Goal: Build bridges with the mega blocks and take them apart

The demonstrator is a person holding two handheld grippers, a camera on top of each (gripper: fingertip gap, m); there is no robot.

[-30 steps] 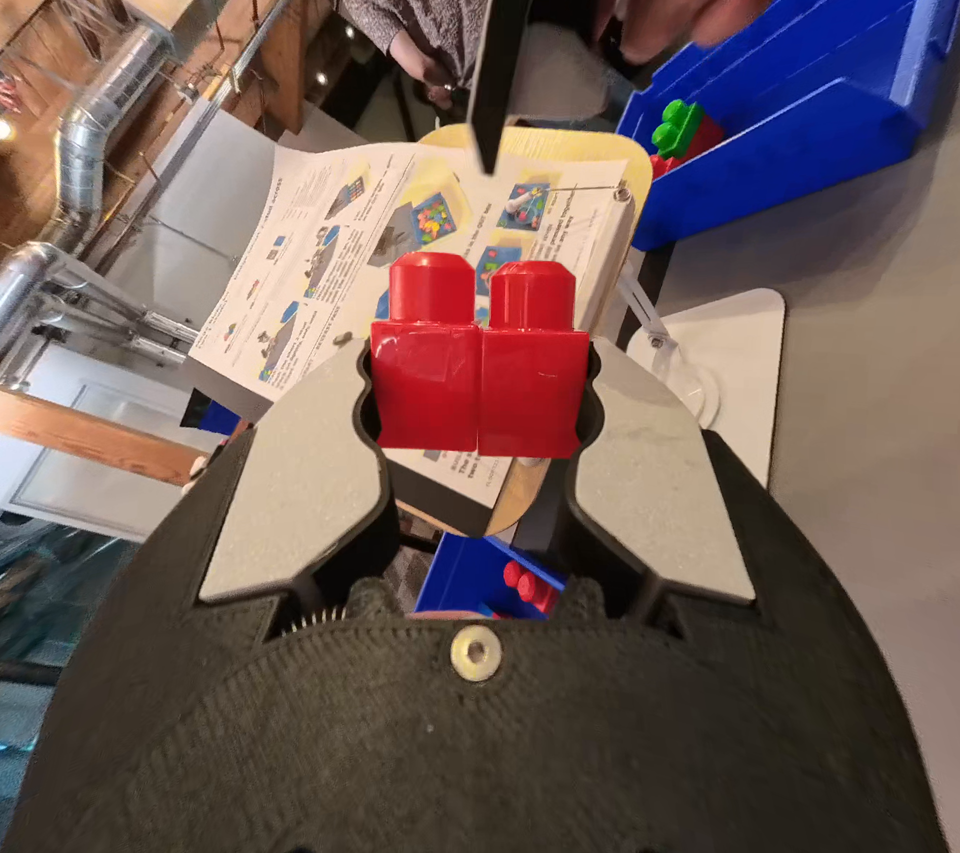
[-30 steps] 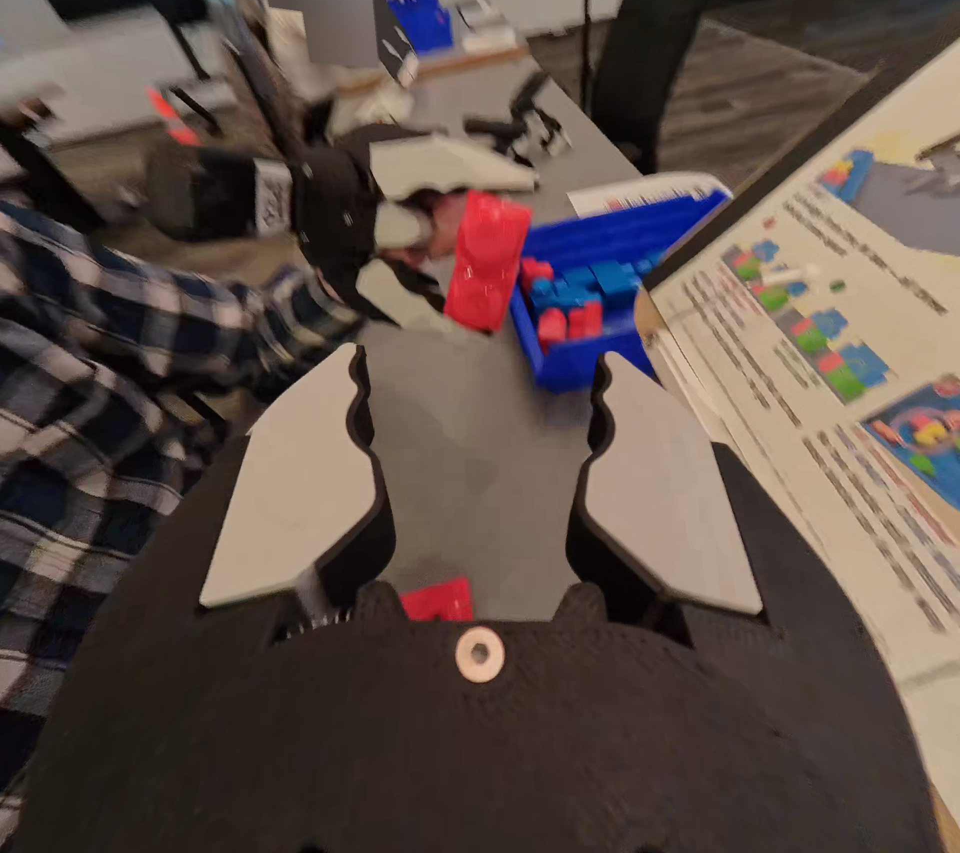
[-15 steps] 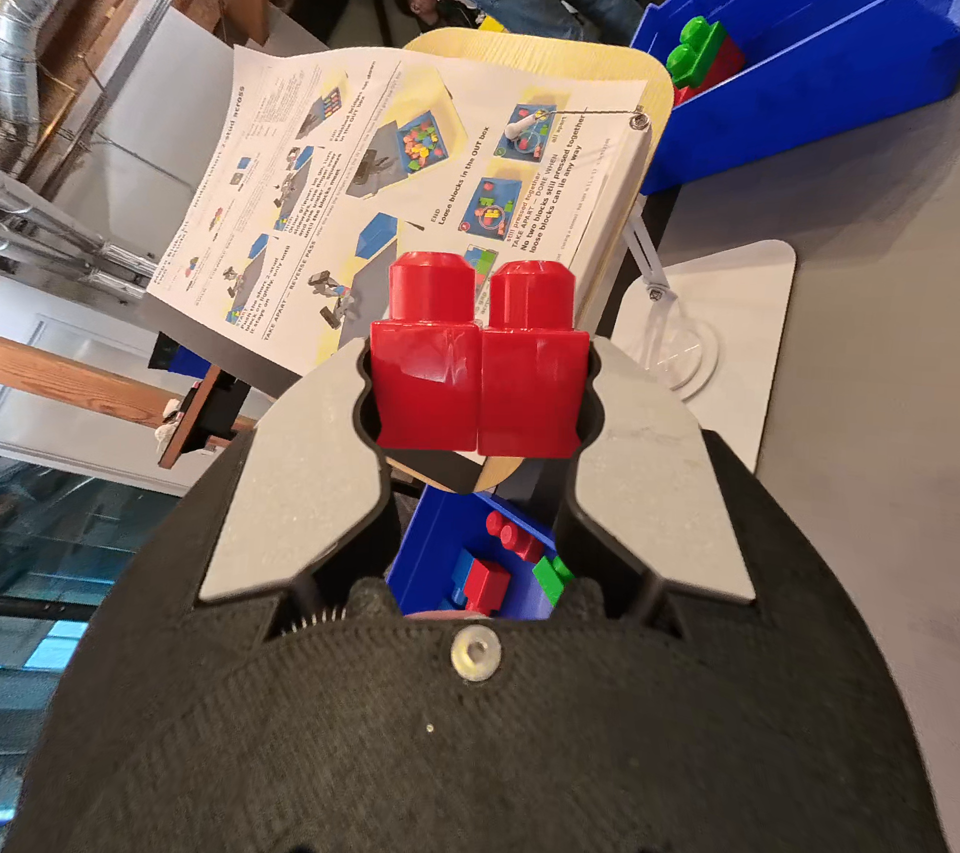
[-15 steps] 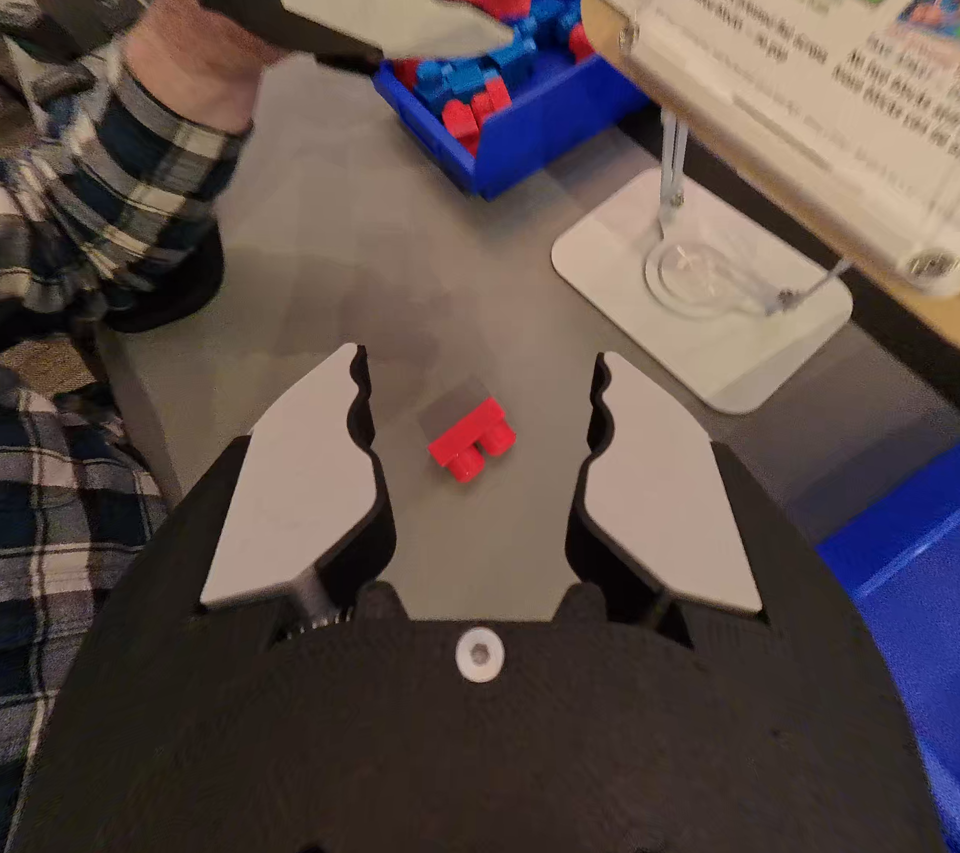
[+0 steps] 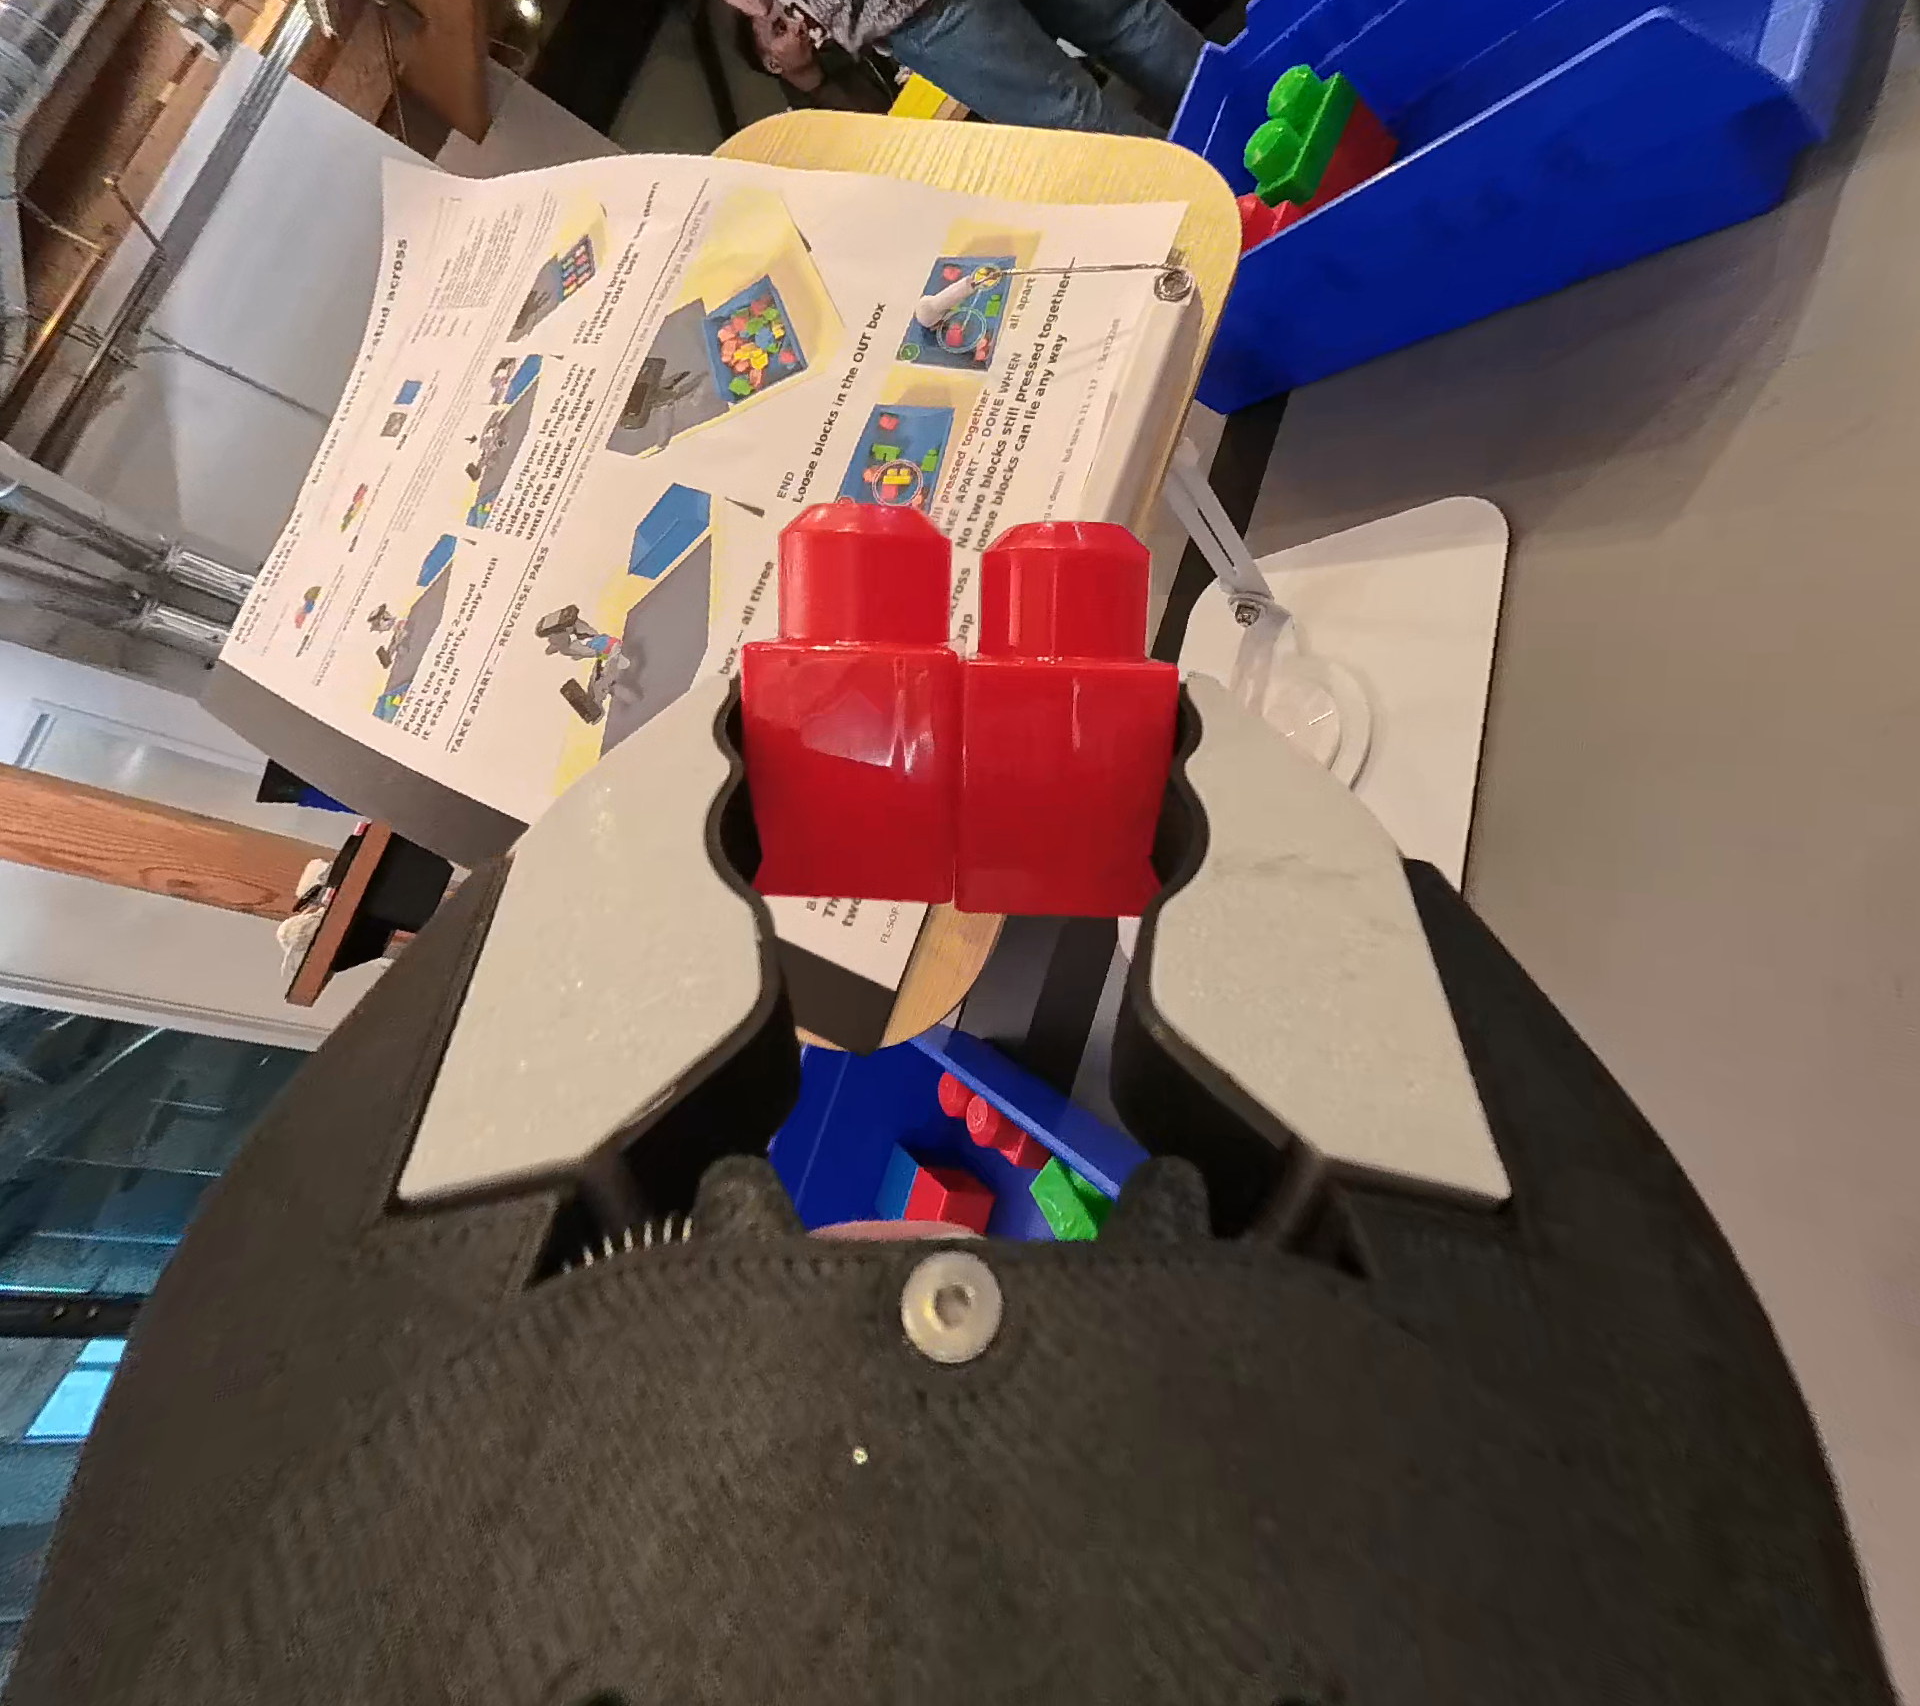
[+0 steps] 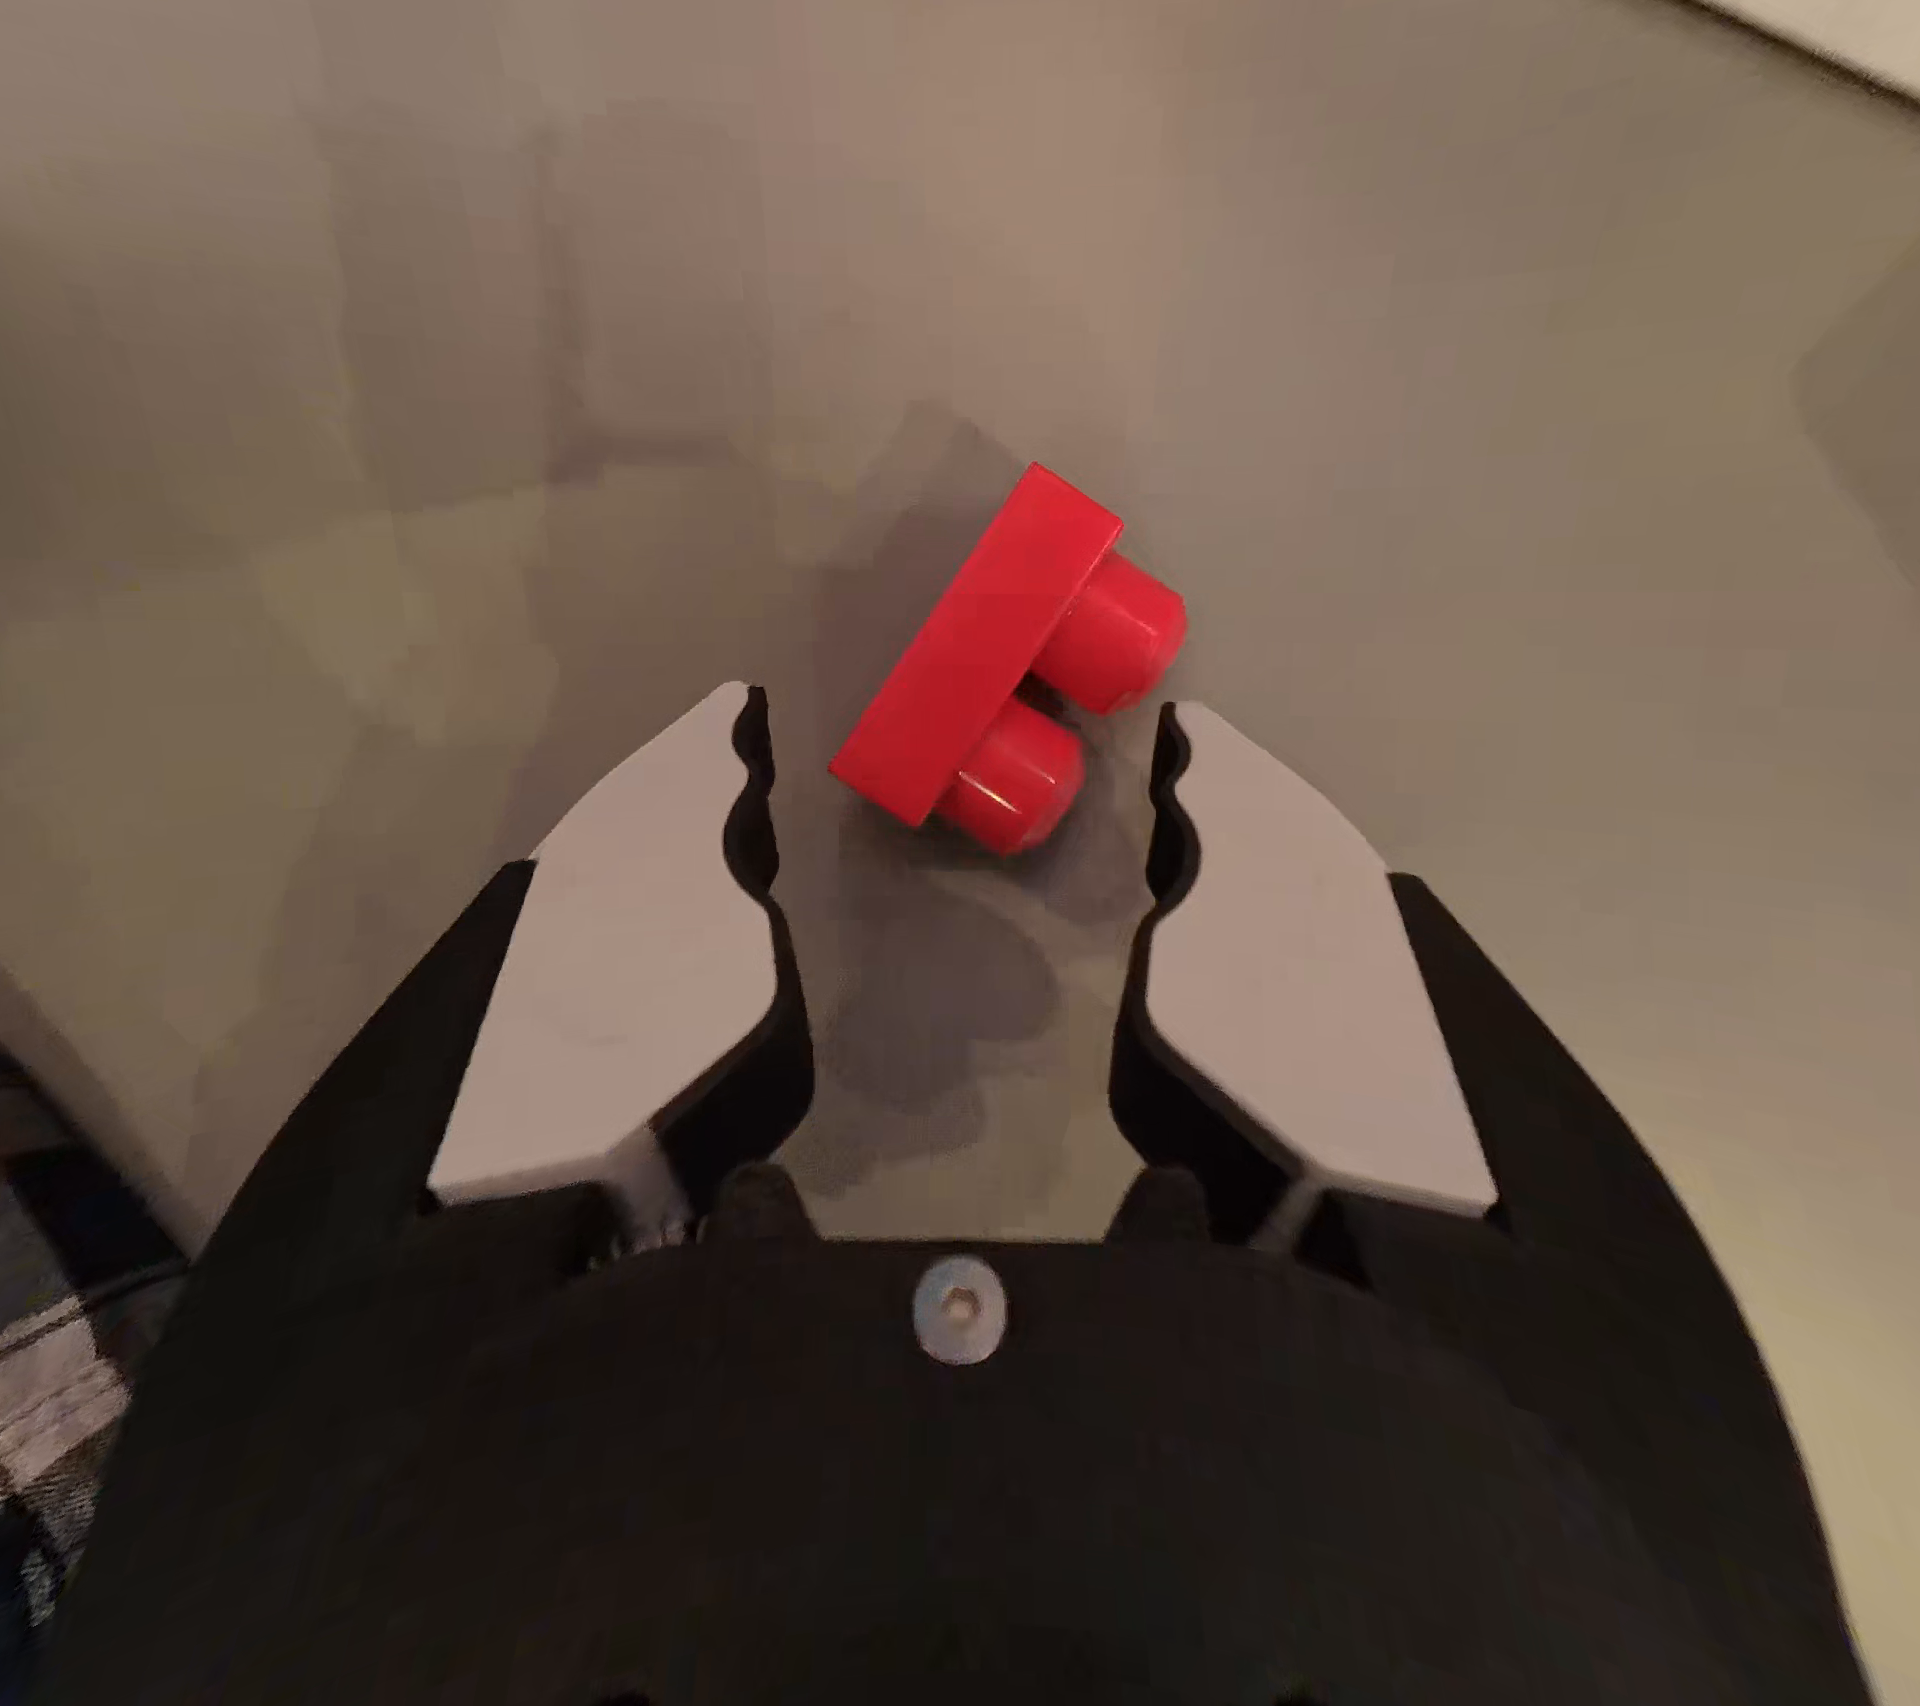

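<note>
On a grey table point(image 6: 1455, 306) backed by blue bins point(image 5: 1558, 129) and a propped instruction sheet point(image 5: 644, 430), my left gripper point(image 5: 958, 789) clamps a red two-stud block point(image 5: 956, 763), both pads pressed to its sides. My right gripper point(image 6: 961, 783) hangs spread wide over a second red block point(image 6: 1003, 654) lying on its side, touching neither pad.

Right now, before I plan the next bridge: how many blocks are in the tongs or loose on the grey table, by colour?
Red: 2, a two-stud block clamped in the left tongs and a two-stud block lying on its side on the table
Other colours: 0
Total: 2
</note>
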